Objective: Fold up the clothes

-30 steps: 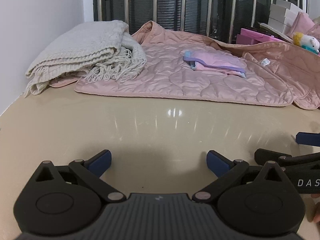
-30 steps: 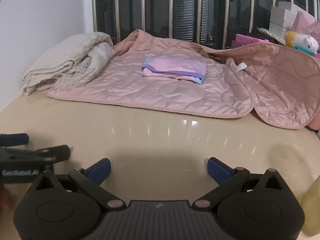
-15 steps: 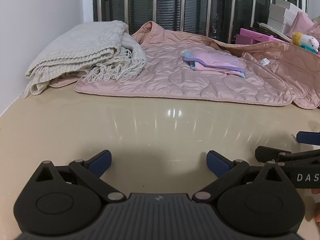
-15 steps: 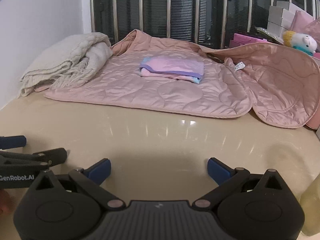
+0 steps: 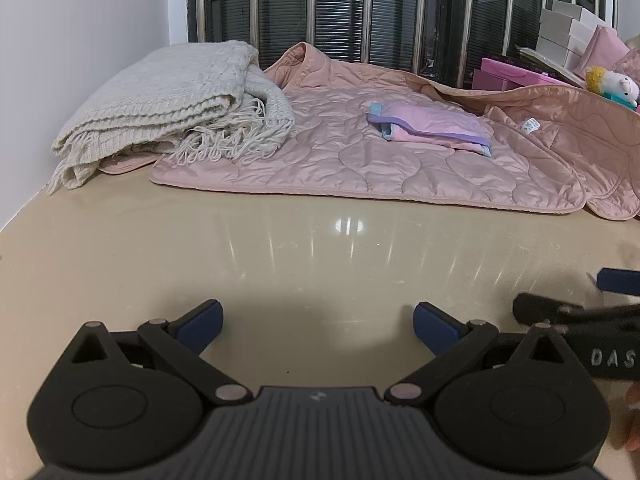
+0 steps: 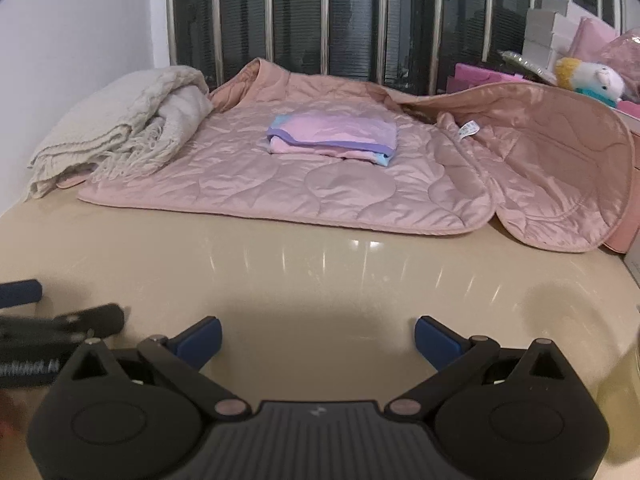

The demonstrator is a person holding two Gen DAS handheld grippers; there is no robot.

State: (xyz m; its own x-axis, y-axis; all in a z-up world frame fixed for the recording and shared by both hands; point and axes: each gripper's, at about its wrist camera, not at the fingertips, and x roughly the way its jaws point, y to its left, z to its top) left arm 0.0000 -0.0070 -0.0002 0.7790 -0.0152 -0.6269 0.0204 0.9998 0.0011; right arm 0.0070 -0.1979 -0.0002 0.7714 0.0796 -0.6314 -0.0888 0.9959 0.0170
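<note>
Now both grippers hover low over a glossy beige table point(image 5: 280, 248), side by side and pointing toward a pink quilted garment point(image 5: 360, 160) spread flat at the table's far side. The left gripper point(image 5: 318, 322) has its blue-padded jaws spread wide with nothing between them, and the right gripper point(image 6: 318, 334) is the same, wide apart and empty. On the middle of the quilted garment lies a small folded pink cloth point(image 6: 334, 136) with a purple edge. The garment's right part is turned up and over, showing its shiny lining and a small white label point(image 6: 466, 129). To the left of the quilted garment, touching its edge, sits a folded cream knitted blanket point(image 5: 160, 104) with a fringe. Behind the garment stands a dark window with pale vertical bars point(image 6: 320, 16). To the right of it, in the far corner, are pink boxes, white boxes and a white plush toy point(image 6: 592, 78). Compared with a second ago, the right gripper has moved a little closer to the quilted garment, which fills more of its view, while the left gripper's view is almost unchanged. Each gripper shows at the edge of the other's view, just beside it, slightly blurred.
</note>
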